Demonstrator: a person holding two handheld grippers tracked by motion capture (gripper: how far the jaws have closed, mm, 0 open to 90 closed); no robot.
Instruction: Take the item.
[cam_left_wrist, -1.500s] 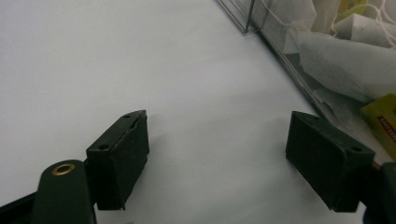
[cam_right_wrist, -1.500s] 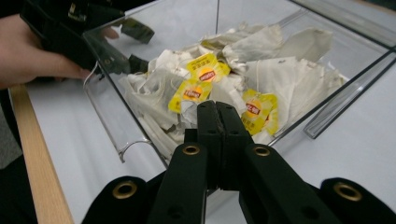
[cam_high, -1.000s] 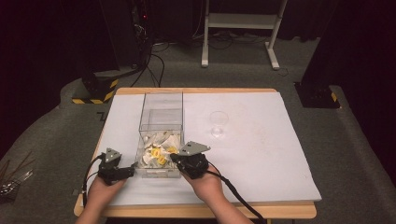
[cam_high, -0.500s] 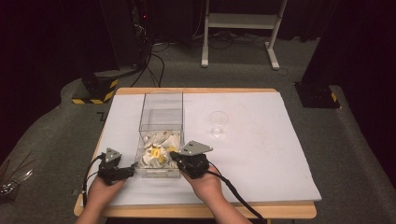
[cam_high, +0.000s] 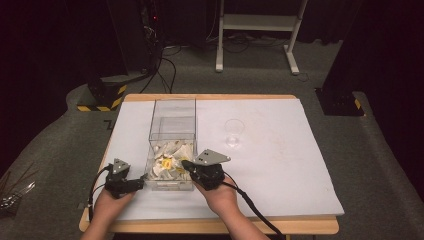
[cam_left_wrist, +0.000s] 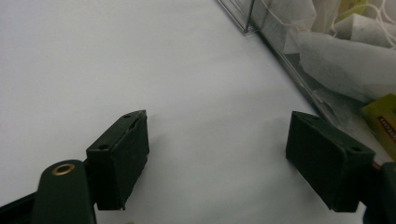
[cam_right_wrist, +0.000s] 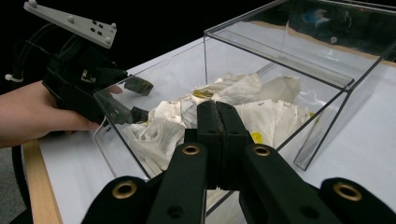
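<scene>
While I look down from the high view, my two hands sit at the near end of the clear box (cam_high: 172, 145), which stands on the white table cover (cam_high: 280, 165). The left gripper (cam_high: 131, 185) rests low on the cover just beside the box's near left corner; the right gripper (cam_high: 189, 166) reaches over the near right edge, its tip above the heap of tea bags (cam_high: 167, 162) in the near half. Compared with a second ago, almost nothing has shifted: both hands are where they were, so I judge this a pause before a grab, not a move under way. A small clear cup (cam_high: 234, 131) stands apart to the right, untouched.

Over to the left gripper view: my jaws stand wide apart with bare white cover between them and nothing held. The box wall (cam_left_wrist: 299, 79) runs along the right, close by the right-hand pad, with tea bags (cam_left_wrist: 345, 60) behind it.

Now the right gripper view: my jaws are pressed together, and I see nothing pinched between them. They point down into the open box (cam_right_wrist: 280, 60) over the tea bags (cam_right_wrist: 233, 100). Across the box, the left gripper (cam_right_wrist: 123, 100) waits by the far wall. To pick a bag, these jaws must open first.
</scene>
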